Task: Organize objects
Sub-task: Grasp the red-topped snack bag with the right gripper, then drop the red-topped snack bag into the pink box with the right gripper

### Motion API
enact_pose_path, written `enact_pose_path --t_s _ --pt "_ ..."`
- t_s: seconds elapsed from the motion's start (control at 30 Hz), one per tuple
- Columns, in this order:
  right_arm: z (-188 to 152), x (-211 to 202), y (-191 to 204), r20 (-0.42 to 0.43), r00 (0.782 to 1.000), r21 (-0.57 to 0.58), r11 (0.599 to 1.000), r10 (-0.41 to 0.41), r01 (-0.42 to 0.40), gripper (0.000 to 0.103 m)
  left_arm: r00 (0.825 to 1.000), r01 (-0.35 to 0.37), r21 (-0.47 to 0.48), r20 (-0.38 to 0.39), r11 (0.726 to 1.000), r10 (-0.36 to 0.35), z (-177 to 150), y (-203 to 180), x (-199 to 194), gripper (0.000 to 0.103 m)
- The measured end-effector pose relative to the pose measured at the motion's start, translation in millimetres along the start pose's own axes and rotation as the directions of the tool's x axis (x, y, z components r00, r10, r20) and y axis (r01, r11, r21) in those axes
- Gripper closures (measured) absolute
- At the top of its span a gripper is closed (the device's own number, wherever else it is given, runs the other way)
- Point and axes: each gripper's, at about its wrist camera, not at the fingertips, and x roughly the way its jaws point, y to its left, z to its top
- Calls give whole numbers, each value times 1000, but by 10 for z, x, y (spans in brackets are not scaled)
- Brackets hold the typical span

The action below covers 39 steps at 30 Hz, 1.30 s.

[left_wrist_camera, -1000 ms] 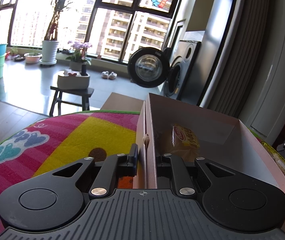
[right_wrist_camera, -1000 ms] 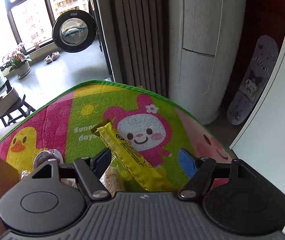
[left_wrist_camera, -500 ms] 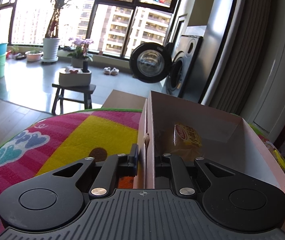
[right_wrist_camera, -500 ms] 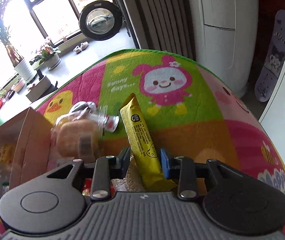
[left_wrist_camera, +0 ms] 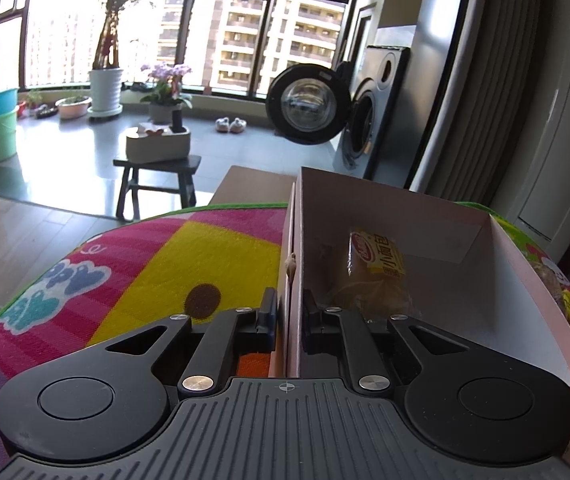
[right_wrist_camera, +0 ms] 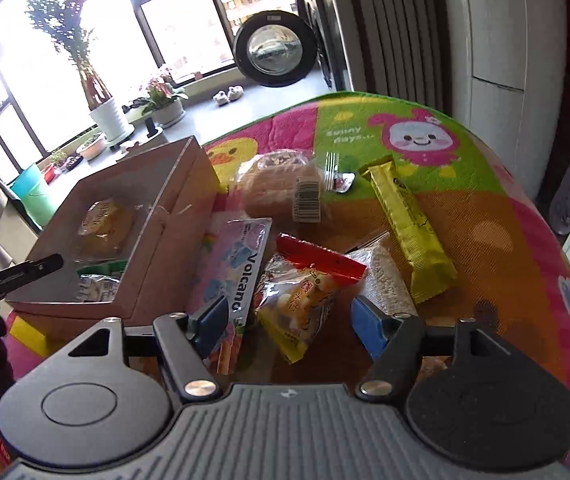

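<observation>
My left gripper is shut on the near left wall of the pink cardboard box. A yellow-wrapped small bread lies inside the box. In the right wrist view my right gripper is open, and a red and yellow snack bag lies just ahead between its blue pads. The yellow bar lies on the mat to the right, apart from the fingers. Wrapped bread, a Volcano pack and a rice cracker pack sit around the bag. The box stands at the left.
Everything rests on a colourful cartoon mat with a rounded edge; beyond it the floor drops away. A green and white packet also lies in the box. A washing machine, a stool and plants stand far behind.
My right gripper, narrowed around the yellow bar half a second ago, now stands open and has drawn back and left; the bar lies on the mat. The left gripper still clamps the box wall.
</observation>
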Motion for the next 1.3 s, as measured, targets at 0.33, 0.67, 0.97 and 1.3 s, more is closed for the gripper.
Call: enact_pose_path --t_s 0.33,0.67,0.97,1.3 --pt "39 75 74 -6 1000 4 1000 -18 18 61 1000 15 7 -3 1000 -15 19 25 -81 90" --pt "-221 -814 424 -72 997 -178 983 32 -44 62 999 33 -9 5 999 -33 26 57 -122 90" --pt "109 -887 1235 -43 962 -273 923 270 -271 62 999 51 -12 2 999 -51 30 92 -134 89" --pt "486 324 1543 -107 950 -90 949 292 -302 62 998 62 -18 -3 998 -62 24 95 -143 88"
